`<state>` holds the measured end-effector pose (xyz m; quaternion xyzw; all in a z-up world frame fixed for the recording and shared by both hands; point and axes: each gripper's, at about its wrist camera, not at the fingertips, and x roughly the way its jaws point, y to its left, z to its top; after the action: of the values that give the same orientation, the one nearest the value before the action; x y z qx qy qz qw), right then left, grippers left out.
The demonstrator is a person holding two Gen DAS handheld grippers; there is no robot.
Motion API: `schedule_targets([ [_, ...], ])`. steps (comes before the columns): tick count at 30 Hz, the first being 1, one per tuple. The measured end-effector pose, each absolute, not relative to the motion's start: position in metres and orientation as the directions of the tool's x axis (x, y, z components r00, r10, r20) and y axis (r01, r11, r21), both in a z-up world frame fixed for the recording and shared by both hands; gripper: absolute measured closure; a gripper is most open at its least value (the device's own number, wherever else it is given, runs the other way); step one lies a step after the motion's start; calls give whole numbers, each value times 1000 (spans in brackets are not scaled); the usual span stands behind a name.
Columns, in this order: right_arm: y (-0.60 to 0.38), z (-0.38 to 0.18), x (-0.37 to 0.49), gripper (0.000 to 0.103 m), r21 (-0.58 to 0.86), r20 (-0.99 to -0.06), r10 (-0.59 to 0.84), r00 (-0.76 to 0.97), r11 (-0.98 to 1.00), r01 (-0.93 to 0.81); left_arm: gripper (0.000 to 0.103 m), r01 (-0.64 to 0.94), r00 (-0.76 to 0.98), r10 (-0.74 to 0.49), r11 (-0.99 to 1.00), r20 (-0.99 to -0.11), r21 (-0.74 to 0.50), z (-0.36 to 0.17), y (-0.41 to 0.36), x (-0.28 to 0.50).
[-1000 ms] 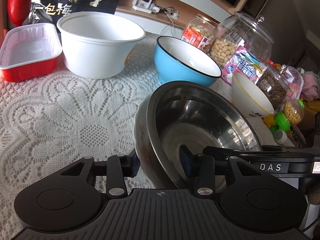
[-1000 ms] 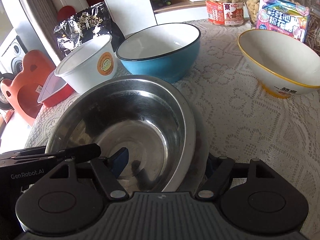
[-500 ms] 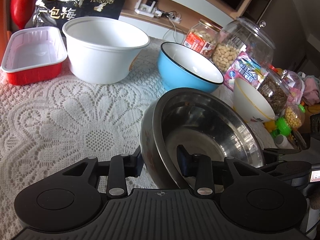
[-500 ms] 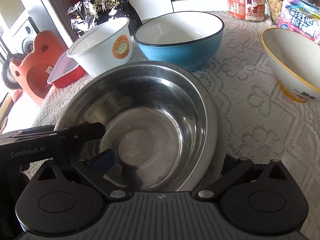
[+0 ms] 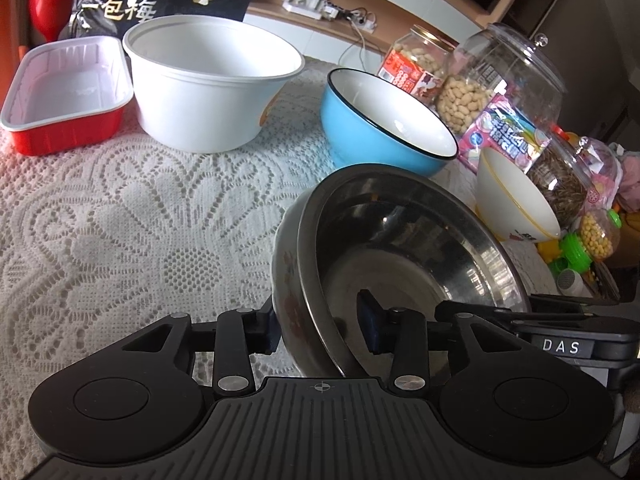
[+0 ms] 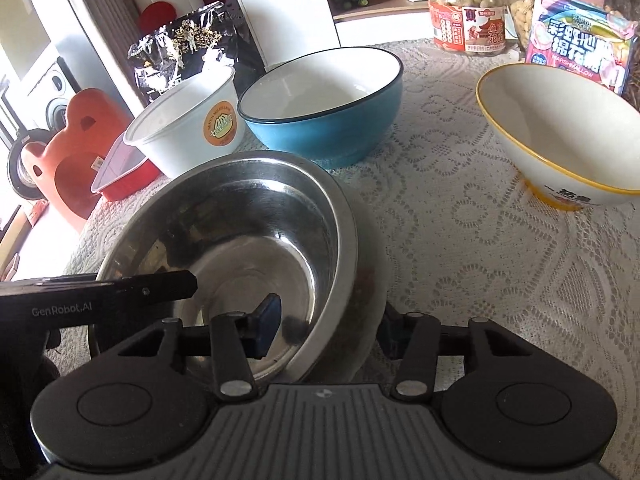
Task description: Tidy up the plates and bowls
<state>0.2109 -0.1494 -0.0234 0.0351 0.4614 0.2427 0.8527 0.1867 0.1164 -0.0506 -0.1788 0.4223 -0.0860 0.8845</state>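
- Over the last second I have carried the steel bowl (image 5: pixel 400 248) and the floral bowl (image 5: pixel 286 280) it nests in a little away from the blue bowl (image 5: pixel 384 128) and white tub (image 5: pixel 208 84), with both wrist views rising. I judge the pair is lifted off the worktop (image 5: pixel 120 220) near its front edge and being moved to stack.
- My left claw (image 5: pixel 322 326) is pinching the near rim of both nested bowls, one pad outside, one inside.
- My right claw (image 6: pixel 328 326) is likewise pinching the opposite rim.
- The bowls' underside is hidden, so I cannot confirm they clear the worktop.
- The yellow-rimmed bowl (image 6: pixel 560 128) is cut by the frame edge in the right view.
- The floral bowl shows only as a sliver.
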Motion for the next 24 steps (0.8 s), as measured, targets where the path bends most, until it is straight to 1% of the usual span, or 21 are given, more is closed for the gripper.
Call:
schedule_targets([
  [4, -152, -22, 209, 56, 272, -757, 455, 470, 872, -406, 61, -16, 623, -304, 917, -721, -400, -49, 115, 192],
  [6, -152, -22, 208, 55, 261, -752, 450, 481, 874, -410, 58, -17, 613, -314, 912, -725, -410, -49, 113, 196],
  [8, -156, -21, 208, 55, 257, -749, 444, 491, 879, -401, 58, -6, 599, -315, 917, -736, -398, -47, 106, 202],
  [11, -169, -19, 213, 55, 291, -740, 453, 498, 882, -370, 58, 9, 587, -315, 924, -746, -382, -49, 96, 209],
  [13, -175, -20, 216, 56, 299, -746, 448, 492, 886, -354, 59, 14, 586, -290, 937, -757, -349, -47, 89, 214],
  [16, -178, -20, 212, 56, 280, -733, 449, 511, 884, -374, 60, 3, 585, -227, 961, -779, -277, -44, 81, 216],
  [20, -176, -14, 206, 55, 212, -709, 420, 567, 893, -396, 62, 9, 631, -154, 982, -761, -191, -33, 75, 210],
  [24, -180, -14, 208, 55, 230, -703, 428, 567, 892, -389, 62, 21, 658, -123, 989, -743, -145, -15, 72, 206],
])
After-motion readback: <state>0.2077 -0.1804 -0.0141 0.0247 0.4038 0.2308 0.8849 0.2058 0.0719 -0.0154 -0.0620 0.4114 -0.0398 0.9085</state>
